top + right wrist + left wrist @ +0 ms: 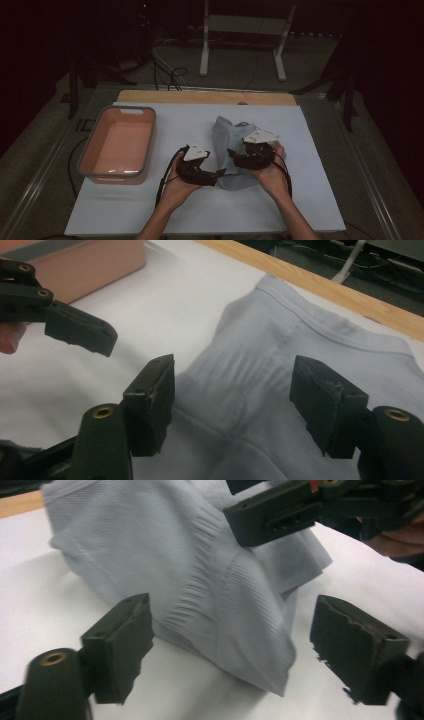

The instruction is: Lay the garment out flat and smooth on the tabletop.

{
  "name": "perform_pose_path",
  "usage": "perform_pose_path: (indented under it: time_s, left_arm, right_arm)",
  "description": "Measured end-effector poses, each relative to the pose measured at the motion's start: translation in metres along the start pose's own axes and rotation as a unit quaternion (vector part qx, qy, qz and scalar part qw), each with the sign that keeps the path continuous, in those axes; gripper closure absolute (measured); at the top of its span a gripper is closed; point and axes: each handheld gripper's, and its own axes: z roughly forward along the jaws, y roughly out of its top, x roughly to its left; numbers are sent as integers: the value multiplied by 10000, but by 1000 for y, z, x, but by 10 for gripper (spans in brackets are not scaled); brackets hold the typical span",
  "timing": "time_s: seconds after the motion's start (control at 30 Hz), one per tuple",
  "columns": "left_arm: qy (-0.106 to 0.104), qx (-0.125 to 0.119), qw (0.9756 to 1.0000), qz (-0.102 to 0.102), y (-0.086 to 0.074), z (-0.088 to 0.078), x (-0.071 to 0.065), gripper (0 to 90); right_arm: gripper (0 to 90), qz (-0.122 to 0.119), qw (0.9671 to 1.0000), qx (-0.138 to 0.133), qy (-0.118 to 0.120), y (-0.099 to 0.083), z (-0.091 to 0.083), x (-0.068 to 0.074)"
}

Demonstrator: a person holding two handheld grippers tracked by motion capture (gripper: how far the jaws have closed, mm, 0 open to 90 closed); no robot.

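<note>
One pink bin at left of the white sheet, no legible writing on it. Left gripper: jaws apart, a cloth corner between them, pads not pressing. One grey-blue cloth, crumpled, lies mid-sheet between the hands, no label readable. Right gripper: jaws apart over the cloth, pads clear of the fabric. Two grippers, two hands.

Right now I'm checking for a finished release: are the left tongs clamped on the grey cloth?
No, the left tongs stand open, and the grey cloth lies loose between them, untouched.
</note>
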Motion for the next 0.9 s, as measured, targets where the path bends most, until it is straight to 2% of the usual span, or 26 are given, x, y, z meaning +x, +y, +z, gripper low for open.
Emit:
perform_pose_path:
  time_s: [0.17, 0.3, 0.4, 0.5, 0.57, 0.77, 0.9]
  left_arm:
    - [47, -50, 9999, -90, -1, -3, 4, 157]
    - [88, -84, 9998, -146, -2, -4, 5, 157]
    - [105, -87, 9998, -152, -2, -5, 6, 158]
    - [108, -89, 9998, -163, -2, -4, 6, 158]
    - [115, -80, 9998, -160, -2, -4, 6, 159]
    - [144, -79, 9997, -166, -3, -4, 7, 160]
    - [157, -68, 9997, -184, -4, -3, 7, 160]
  right_arm:
    - [342, 19, 9999, 148, 19, 3, 10, 2]
    - [413, 35, 9995, 319, -3, 2, 16, 2]
    - [545, 32, 9992, 407, -4, -1, 16, 0]
    - [728, -77, 9990, 444, -46, -3, 14, -3]
    - [800, -72, 9990, 426, -75, -4, 10, -6]
    - [834, -79, 9991, 316, -269, -8, -2, -17]
    - [838, 93, 9988, 207, -445, -11, -13, -27]
